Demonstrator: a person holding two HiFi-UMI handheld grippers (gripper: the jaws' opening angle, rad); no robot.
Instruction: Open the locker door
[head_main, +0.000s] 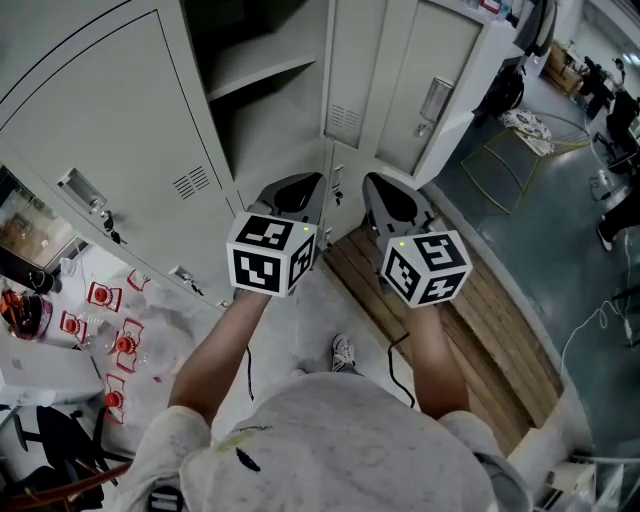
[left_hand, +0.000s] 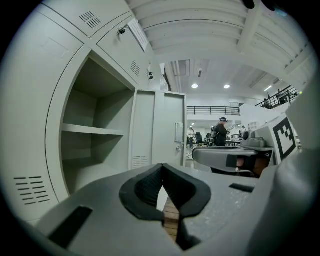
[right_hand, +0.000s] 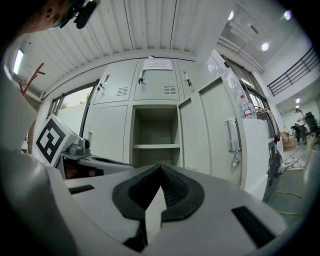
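Left tongs (left_hand: 162, 170): jaws together at tips, nothing between. Right tongs (right_hand: 161, 168): likewise closed, empty. Both held side by side, roughly level, pointing at locker, touching nothing. Locker door (right_hand: 207, 132) stands open, ahead and right of right tongs, swung outward, with handle (right_hand: 233, 134) on its face. Open compartment (right_hand: 154, 125) lies straight ahead of both tongs, one shelf (right_hand: 154, 146) across it. Wooden floor boards (head_main: 450, 340) below right tongs.
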